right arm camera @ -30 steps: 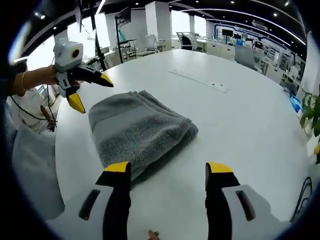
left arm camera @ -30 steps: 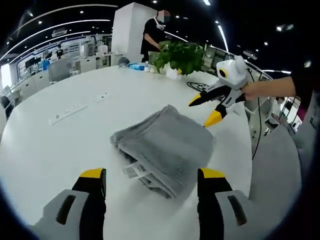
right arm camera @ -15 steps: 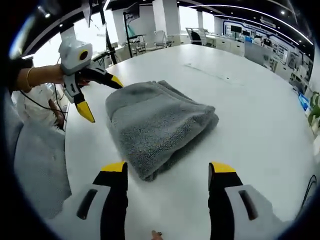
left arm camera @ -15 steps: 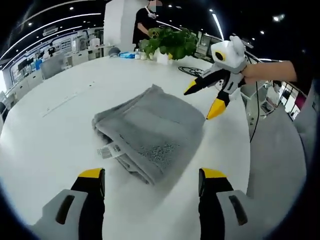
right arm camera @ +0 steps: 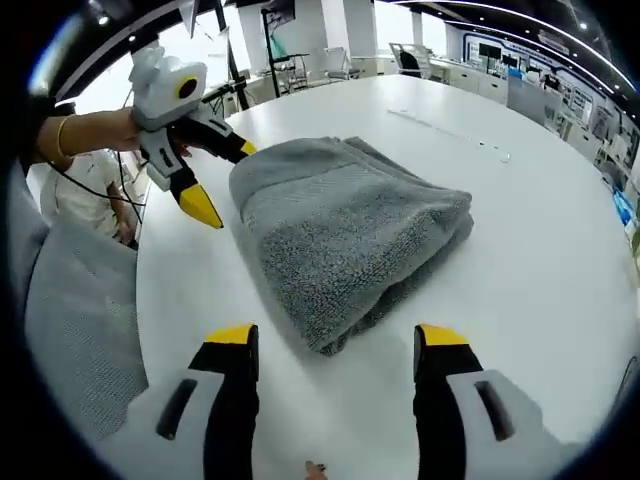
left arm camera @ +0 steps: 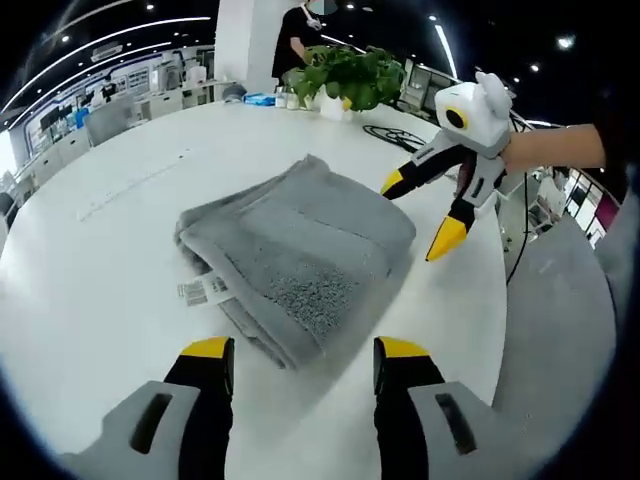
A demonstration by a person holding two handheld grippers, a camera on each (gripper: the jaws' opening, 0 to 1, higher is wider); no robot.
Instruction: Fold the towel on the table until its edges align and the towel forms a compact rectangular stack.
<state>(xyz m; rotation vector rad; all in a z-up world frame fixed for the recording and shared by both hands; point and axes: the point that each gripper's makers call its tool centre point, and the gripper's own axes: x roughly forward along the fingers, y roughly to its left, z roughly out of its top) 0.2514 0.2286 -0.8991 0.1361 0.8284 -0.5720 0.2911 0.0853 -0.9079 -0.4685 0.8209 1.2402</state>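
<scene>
Towel (left arm camera: 300, 255) sits folded on the bench (left arm camera: 90, 270) just ahead of my left gripper (left arm camera: 303, 350) and right gripper (right arm camera: 335, 338) fingers, both wide open and empty, so I'd nip matching corners evenly.

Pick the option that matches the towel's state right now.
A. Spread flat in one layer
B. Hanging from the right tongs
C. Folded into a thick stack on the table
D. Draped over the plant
C: the grey towel lies folded in stacked layers on the white table, both tongs open and off it.
</scene>
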